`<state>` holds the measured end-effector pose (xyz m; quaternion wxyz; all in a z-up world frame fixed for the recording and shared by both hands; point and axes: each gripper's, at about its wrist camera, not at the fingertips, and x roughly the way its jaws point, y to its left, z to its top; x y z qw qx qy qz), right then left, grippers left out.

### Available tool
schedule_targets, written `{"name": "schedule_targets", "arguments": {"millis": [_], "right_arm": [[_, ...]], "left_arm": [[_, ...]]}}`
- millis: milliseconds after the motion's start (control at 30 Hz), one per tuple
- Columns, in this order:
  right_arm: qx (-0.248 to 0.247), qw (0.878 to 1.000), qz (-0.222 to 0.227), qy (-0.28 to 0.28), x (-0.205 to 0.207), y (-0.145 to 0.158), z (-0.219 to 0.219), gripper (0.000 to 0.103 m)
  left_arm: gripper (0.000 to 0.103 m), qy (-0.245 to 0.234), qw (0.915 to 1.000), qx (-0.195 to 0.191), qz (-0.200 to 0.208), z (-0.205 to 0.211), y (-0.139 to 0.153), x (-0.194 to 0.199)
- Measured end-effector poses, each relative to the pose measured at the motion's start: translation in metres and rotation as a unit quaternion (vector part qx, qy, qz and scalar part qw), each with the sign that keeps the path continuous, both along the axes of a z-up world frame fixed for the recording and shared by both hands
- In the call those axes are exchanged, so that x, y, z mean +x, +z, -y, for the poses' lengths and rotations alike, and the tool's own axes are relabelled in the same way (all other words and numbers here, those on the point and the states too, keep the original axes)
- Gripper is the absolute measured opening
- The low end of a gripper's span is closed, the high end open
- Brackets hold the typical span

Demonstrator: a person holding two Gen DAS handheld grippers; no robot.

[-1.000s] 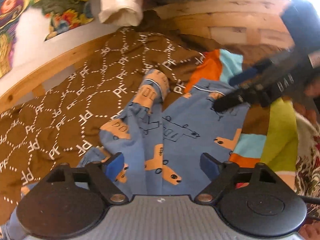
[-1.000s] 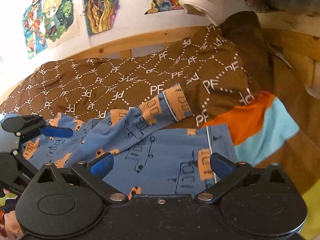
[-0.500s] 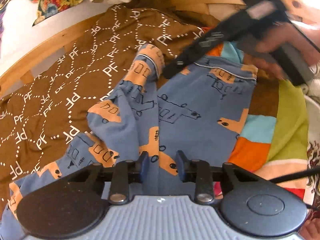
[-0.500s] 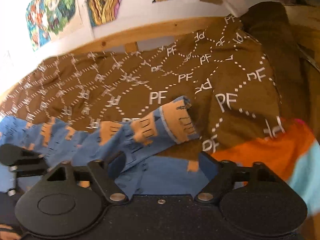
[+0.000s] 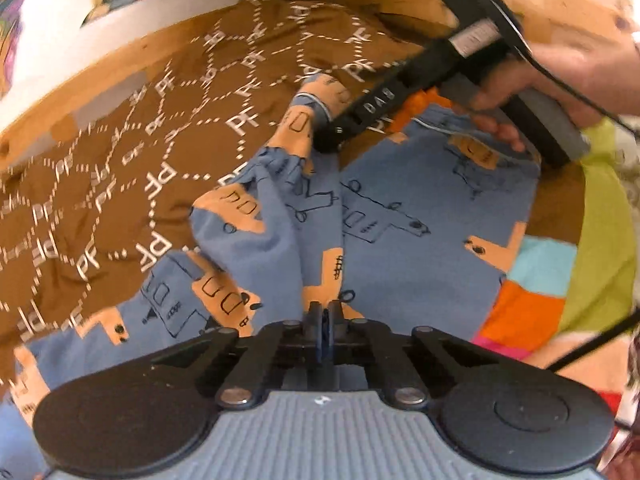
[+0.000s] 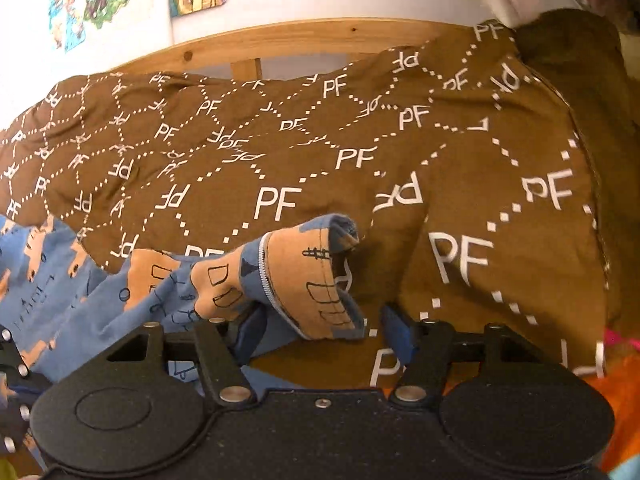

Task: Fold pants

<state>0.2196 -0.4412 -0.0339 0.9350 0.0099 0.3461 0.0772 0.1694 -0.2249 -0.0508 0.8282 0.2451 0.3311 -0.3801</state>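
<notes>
Since a second ago, left gripper has clenched onto the pants, anchoring them on the brown blanket; right gripper, jaws apart, has advanced to straddle the leg cuff, likely for grasping.

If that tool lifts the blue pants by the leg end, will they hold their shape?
Probably not. The blue pants already lie in soft bunched folds, so they would likely droop. The cuff curls over itself, suggesting thin, light cloth. The left tool pinches only a small fold, so the rest should trail behind.
</notes>
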Motion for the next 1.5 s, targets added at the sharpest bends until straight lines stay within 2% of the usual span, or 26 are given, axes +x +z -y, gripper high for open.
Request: {"name": "schedule_targets", "arguments": {"millis": [33, 100, 133, 333, 567, 700, 833, 967, 1133, 1167, 1233, 1367, 1433, 1467, 1500], "right_arm": [[0.001, 1.000, -0.001, 0.004, 0.001, 0.001, -0.001, 0.035], [-0.005, 1.000, -0.008, 0.007, 0.004, 0.001, -0.004, 0.018], [-0.006, 1.000, -0.009, 0.012, 0.004, 0.001, -0.005, 0.013], [0.019, 1.000, 0.000, 0.004, -0.019, 0.025, -0.002, 0.010], [0.065, 0.998, -0.012, -0.023, -0.086, 0.079, 0.018, 0.010], [0.083, 0.995, -0.040, -0.036, -0.126, 0.088, 0.023, 0.010], [0.078, 0.993, -0.072, -0.049, -0.149, 0.067, 0.022, 0.011], [0.103, 0.986, -0.102, -0.080, -0.159, 0.031, 0.026, 0.016], [0.139, 0.981, -0.090, -0.104, -0.176, 0.016, 0.030, 0.037], [0.144, 0.980, -0.084, -0.105, -0.179, 0.016, 0.030, 0.038], [0.147, 0.981, -0.070, -0.104, -0.185, 0.014, 0.028, 0.043], [0.167, 0.979, -0.047, -0.109, -0.193, 0.011, 0.029, 0.046], [0.174, 0.977, -0.041, -0.112, -0.195, 0.009, 0.030, 0.047], [0.179, 0.976, -0.038, -0.114, -0.195, 0.008, 0.031, 0.048], [0.185, 0.975, -0.036, -0.116, -0.195, 0.007, 0.031, 0.049]], "left_arm": [[0.001, 0.007, 0.9999, -0.005, -0.007, -0.001, 0.001, 0.003], [0.001, 0.017, 0.9997, -0.010, -0.015, -0.002, 0.004, 0.006], [0.001, 0.020, 0.9996, -0.011, -0.015, -0.002, 0.005, 0.007], [0.000, 0.022, 0.9991, -0.032, -0.016, -0.014, 0.021, 0.006], [0.000, -0.012, 0.9973, -0.066, -0.030, -0.037, 0.051, -0.004], [0.000, -0.045, 0.9957, -0.062, -0.051, -0.041, 0.057, -0.014], [0.001, -0.081, 0.9947, -0.033, -0.054, -0.037, 0.043, -0.026], [0.002, -0.102, 0.9907, -0.023, -0.087, -0.037, 0.030, -0.027], [0.005, -0.104, 0.9843, -0.060, -0.130, -0.040, 0.036, -0.004], [0.006, -0.104, 0.9833, -0.069, -0.132, -0.037, 0.039, 0.004], [0.010, -0.106, 0.9829, -0.081, -0.126, -0.028, 0.043, 0.016], [0.020, -0.129, 0.9817, -0.096, -0.102, 0.003, 0.052, 0.043], [0.033, -0.143, 0.9792, -0.101, -0.102, 0.024, 0.054, 0.057], [0.037, -0.151, 0.9780, -0.101, -0.103, 0.034, 0.054, 0.060], [0.045, -0.163, 0.9765, -0.097, -0.103, 0.045, 0.053, 0.065]]}}
